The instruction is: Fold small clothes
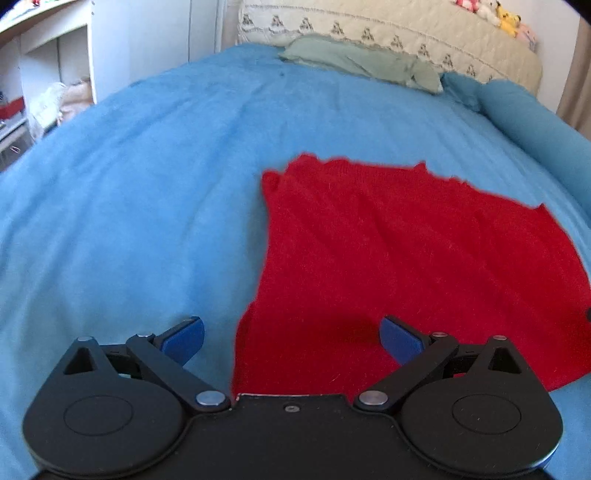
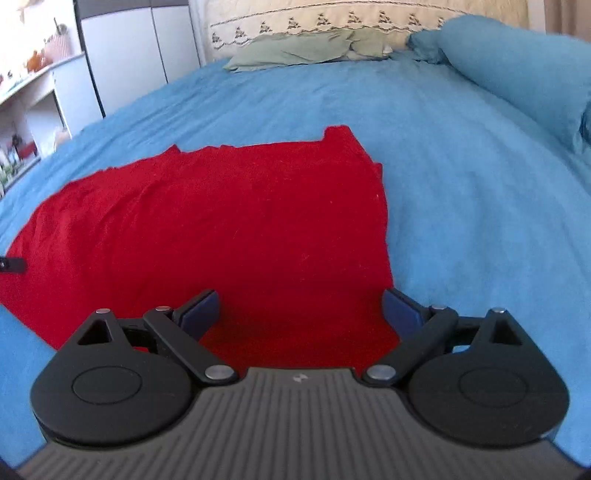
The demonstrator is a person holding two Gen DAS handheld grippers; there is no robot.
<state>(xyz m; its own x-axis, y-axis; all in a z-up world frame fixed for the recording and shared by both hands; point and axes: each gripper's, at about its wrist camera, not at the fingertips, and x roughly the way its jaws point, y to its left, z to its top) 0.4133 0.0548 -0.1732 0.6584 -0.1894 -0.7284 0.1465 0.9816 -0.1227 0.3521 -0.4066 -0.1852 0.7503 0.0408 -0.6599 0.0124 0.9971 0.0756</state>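
A red knitted garment (image 1: 388,258) lies flat on the blue bedspread (image 1: 147,166). My left gripper (image 1: 291,338) hovers over the garment's near left edge, jaws wide open, nothing between the blue pads (image 1: 184,338). In the right wrist view the same red garment (image 2: 221,229) spreads to the left and centre. My right gripper (image 2: 301,312) stands open above its near right corner, pads (image 2: 201,310) clear of the cloth. A dark tip of the other gripper (image 2: 13,266) shows at the left border.
A green pillow (image 1: 362,62) and a cream quilted headboard (image 1: 369,29) lie at the far end. A rolled blue blanket (image 2: 517,62) lines the right side. White shelves (image 1: 44,74) stand left of the bed, with plush toys (image 1: 506,16) on the headboard.
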